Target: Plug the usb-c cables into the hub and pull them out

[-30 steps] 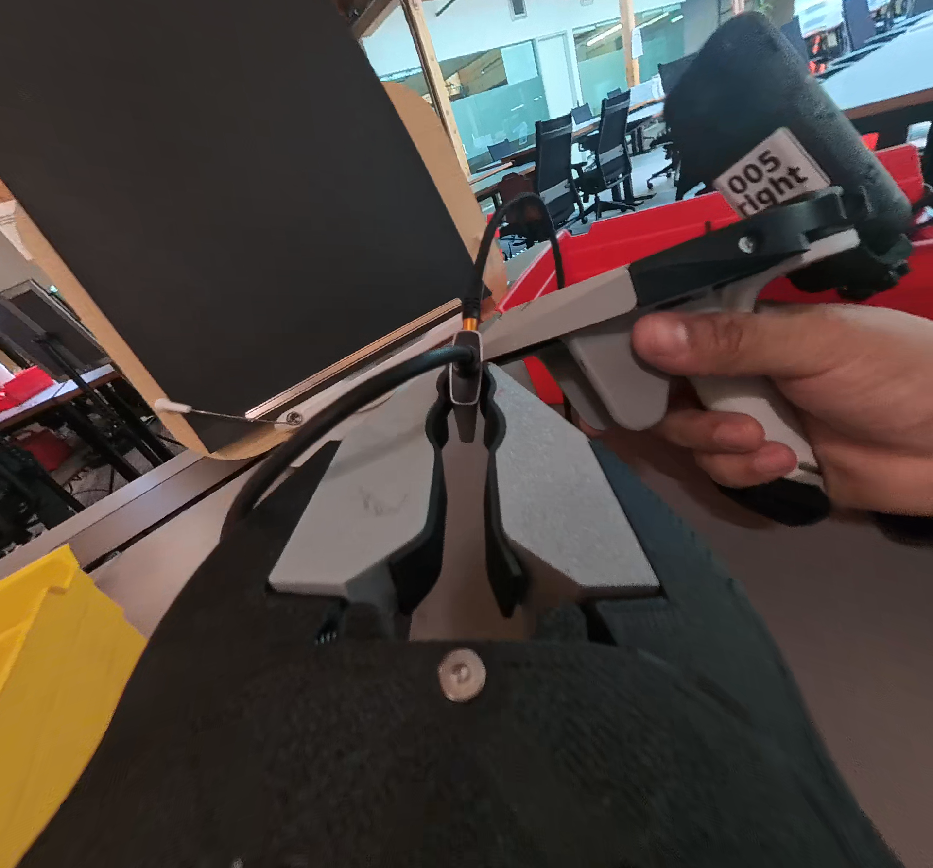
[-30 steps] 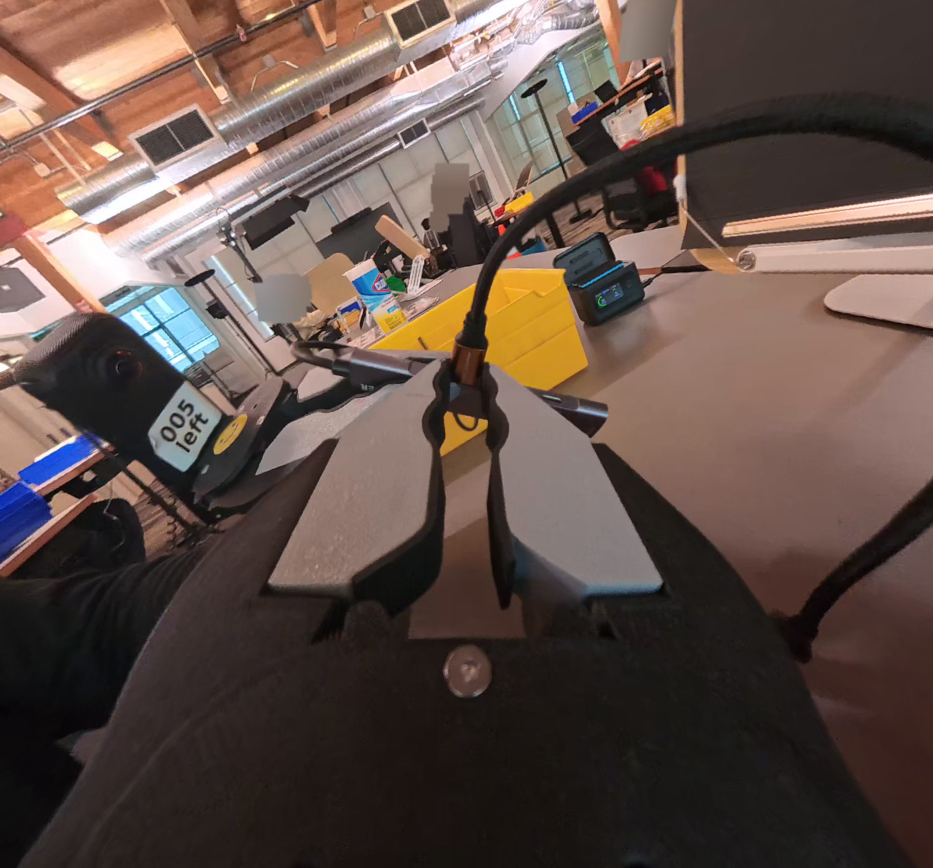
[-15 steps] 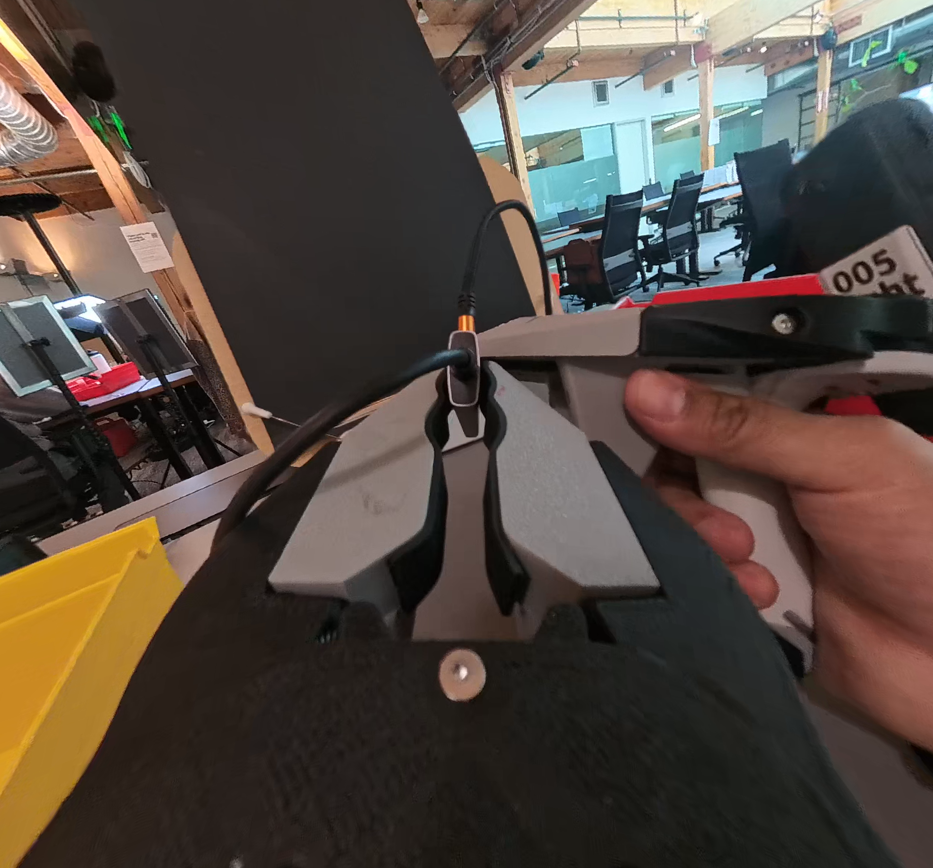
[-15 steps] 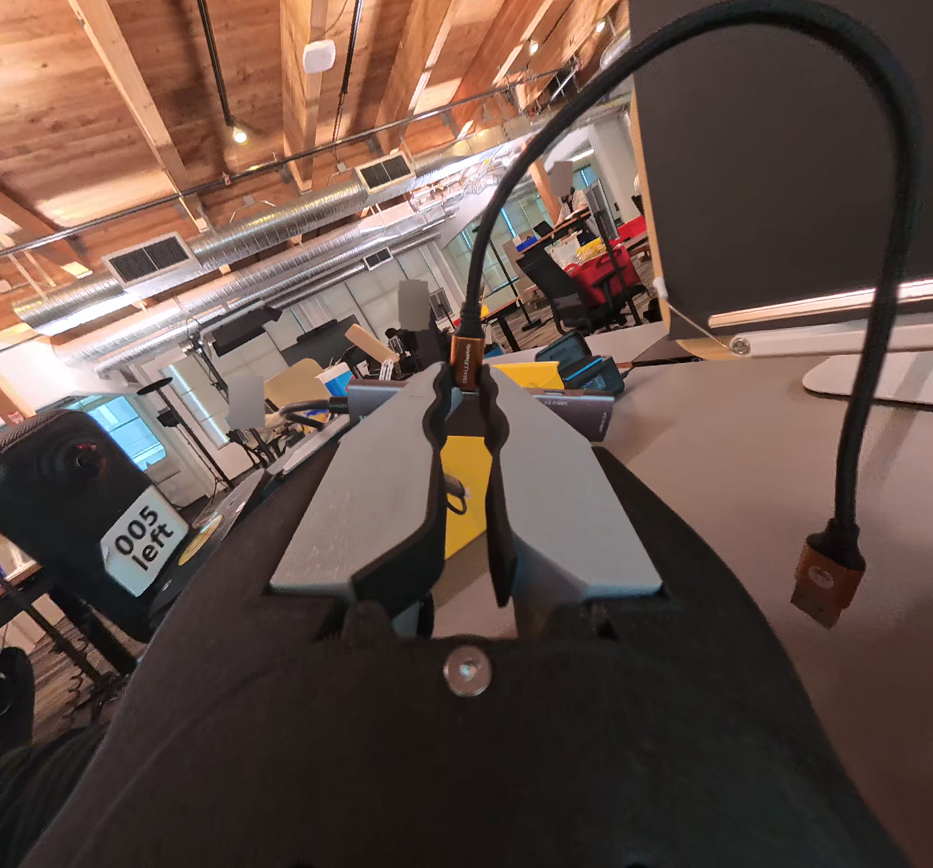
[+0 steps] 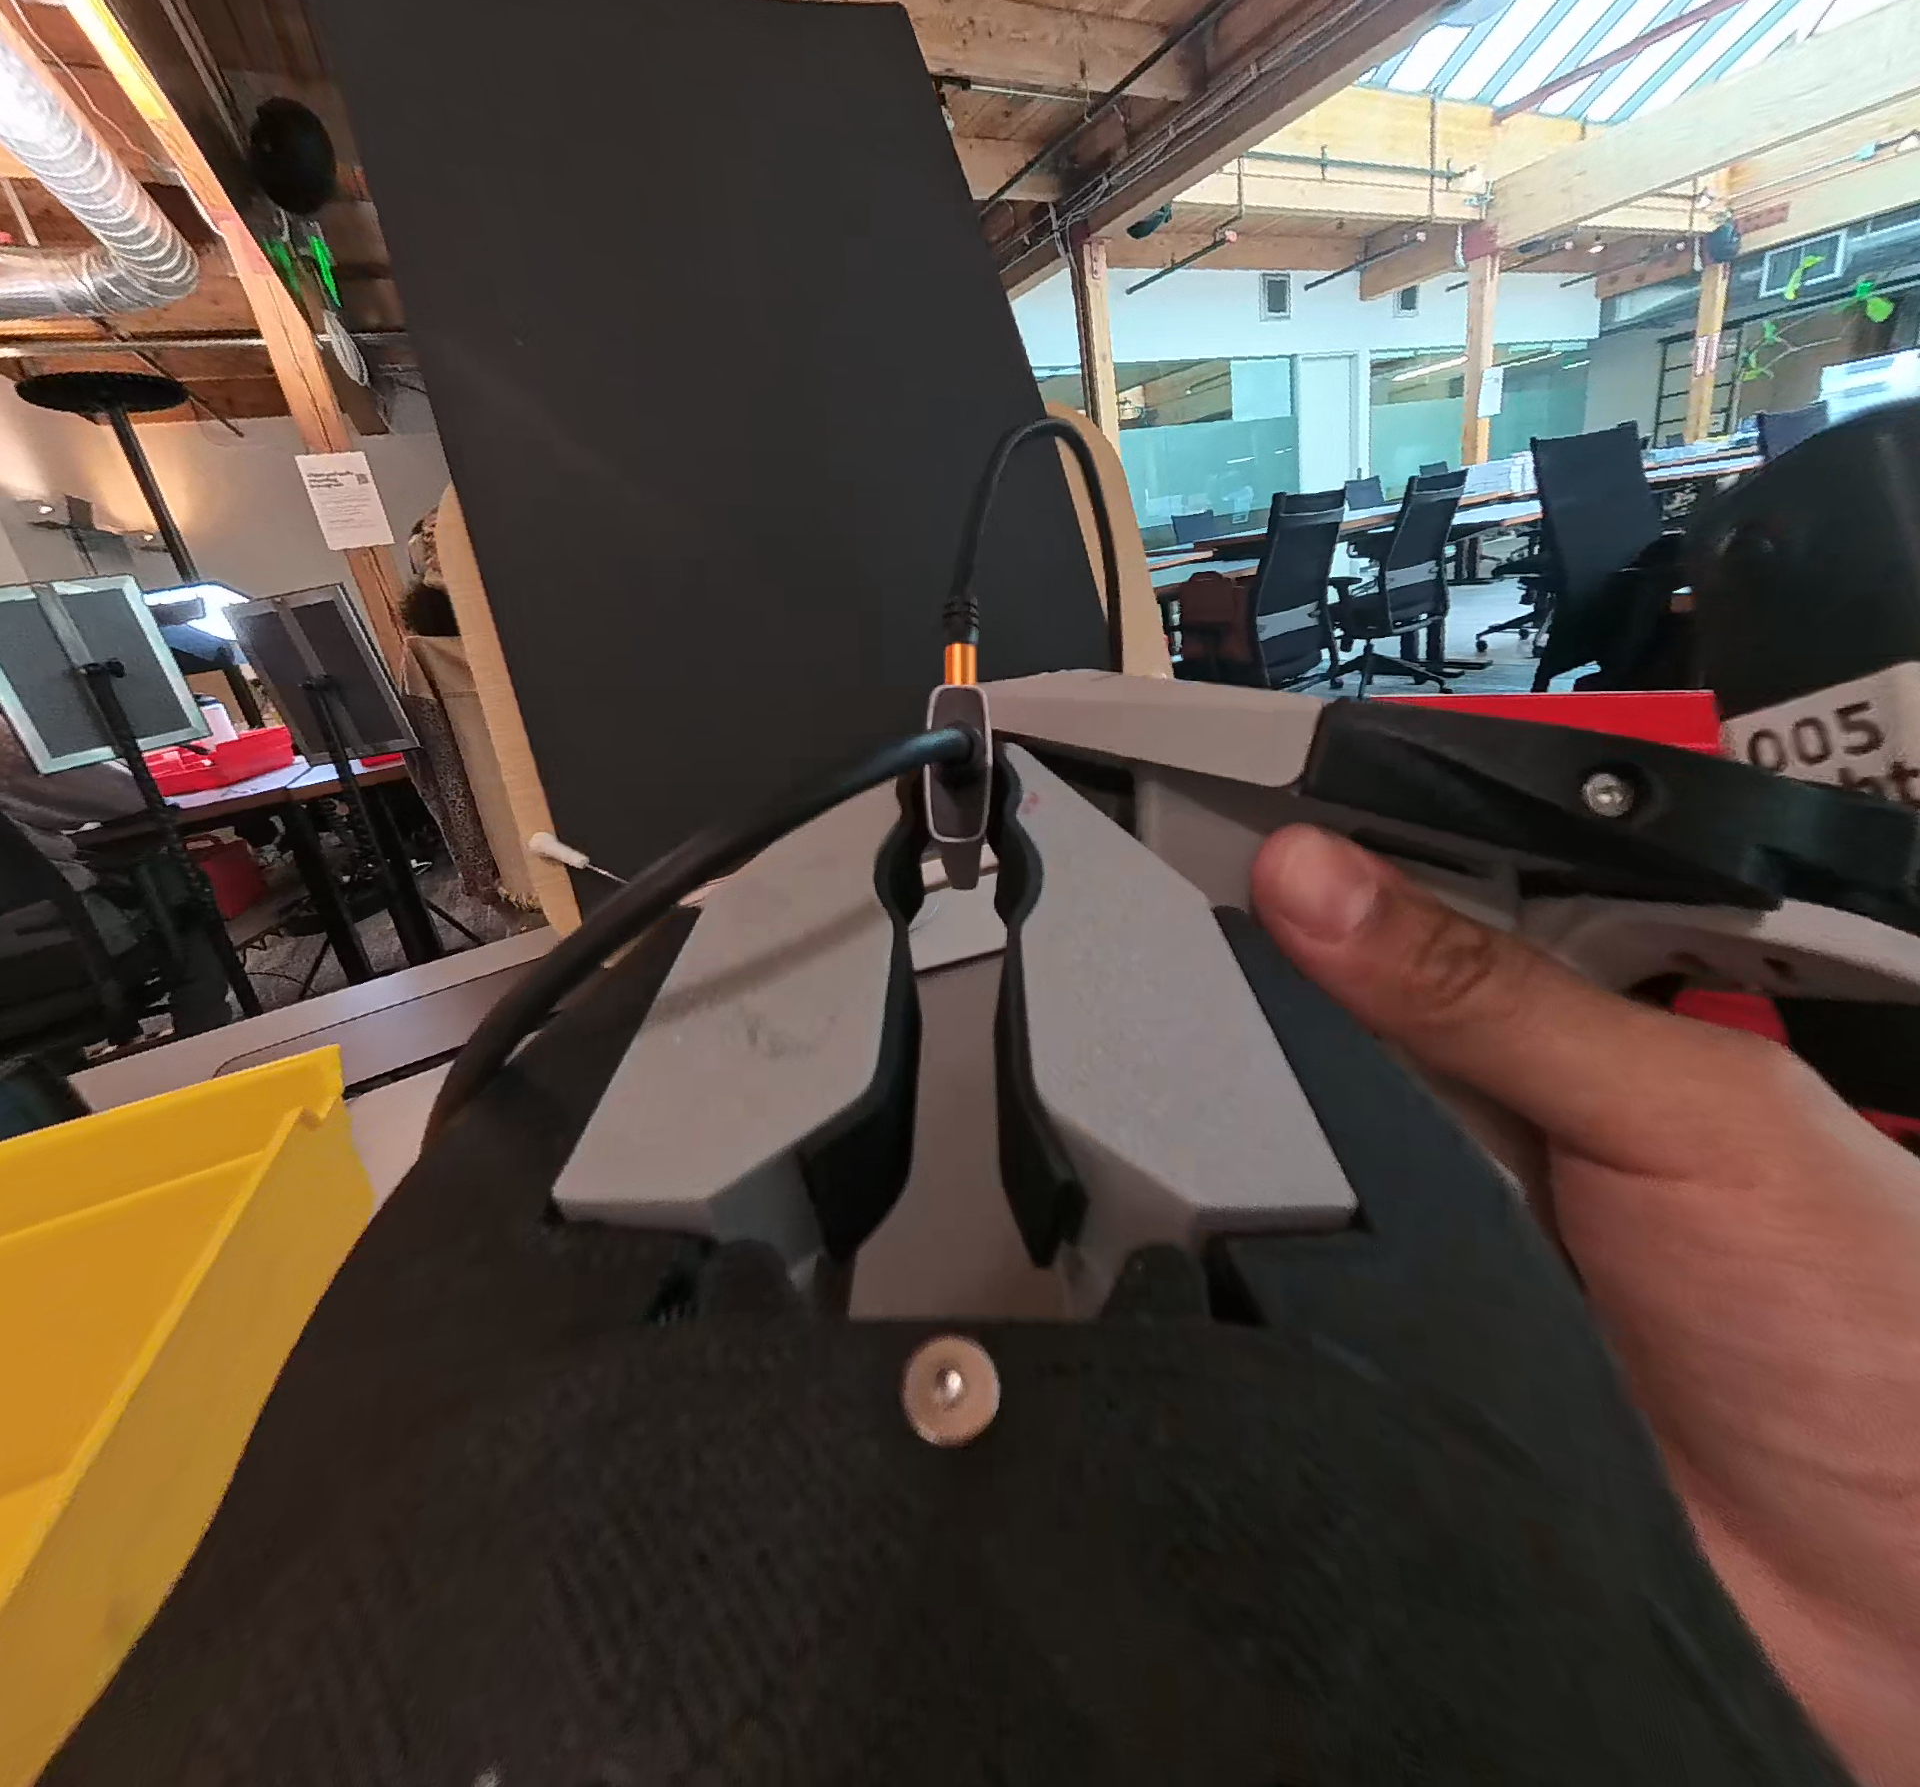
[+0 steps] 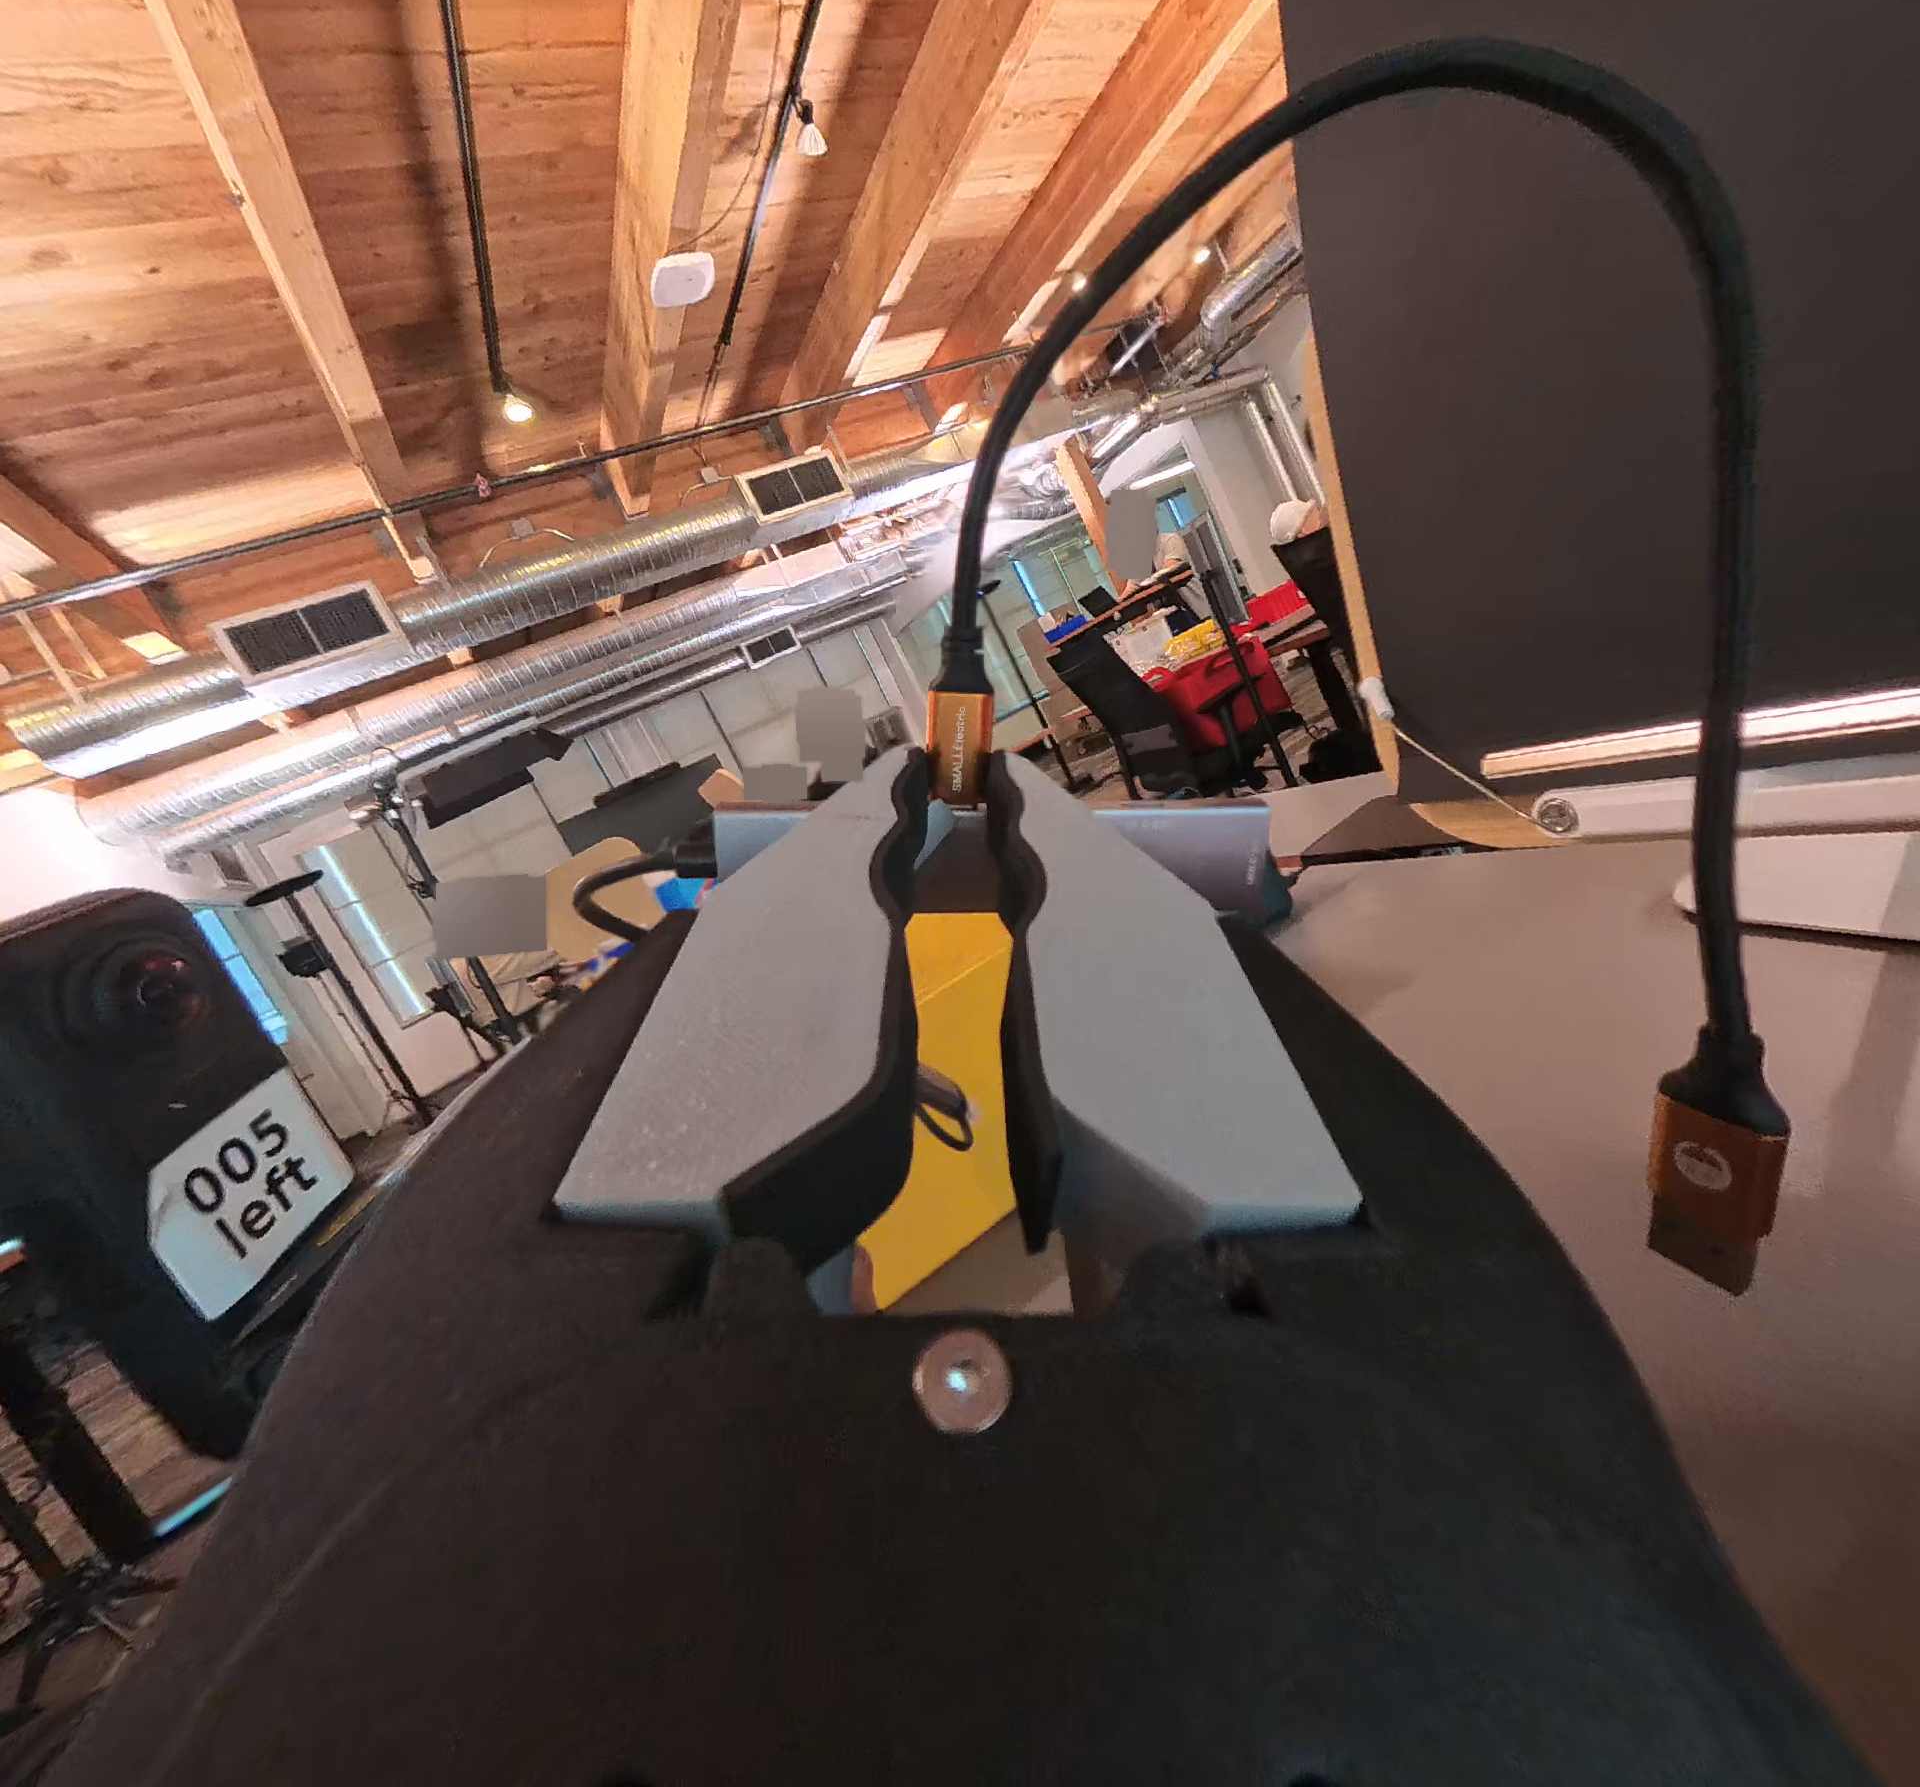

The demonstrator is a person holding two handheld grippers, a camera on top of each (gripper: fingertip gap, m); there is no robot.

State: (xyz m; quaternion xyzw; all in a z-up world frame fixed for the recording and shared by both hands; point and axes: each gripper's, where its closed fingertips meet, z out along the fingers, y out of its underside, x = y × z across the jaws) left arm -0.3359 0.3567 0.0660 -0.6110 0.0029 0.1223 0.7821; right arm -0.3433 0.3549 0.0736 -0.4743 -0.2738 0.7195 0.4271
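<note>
Right wrist view shows your right gripper (image 6: 958,787) pinching the orange plug (image 6: 958,746) directly above the hub (image 6: 1195,849), which your left gripper (image 5: 958,828) clamps end-on. If you tilt the plug, it may jam; its loose far connector (image 6: 1714,1181) beside the hub could snag.

Each gripper, left (image 5: 958,828) and right (image 6: 961,792), has two grey wedge-shaped fingers (image 5: 727,1051) lined with wavy black pads (image 5: 894,989), set in a black textured body with one silver screw (image 5: 950,1409) just behind the fingers. The right gripper, seen from the side, has a grey handle under a black lever (image 5: 1558,792) with a small screw, and near the lever sits a black fabric-covered camera (image 5: 1808,574) bearing a white label (image 5: 1829,766). A bare hand (image 5: 1621,1249) is wrapped around that handle.
</note>
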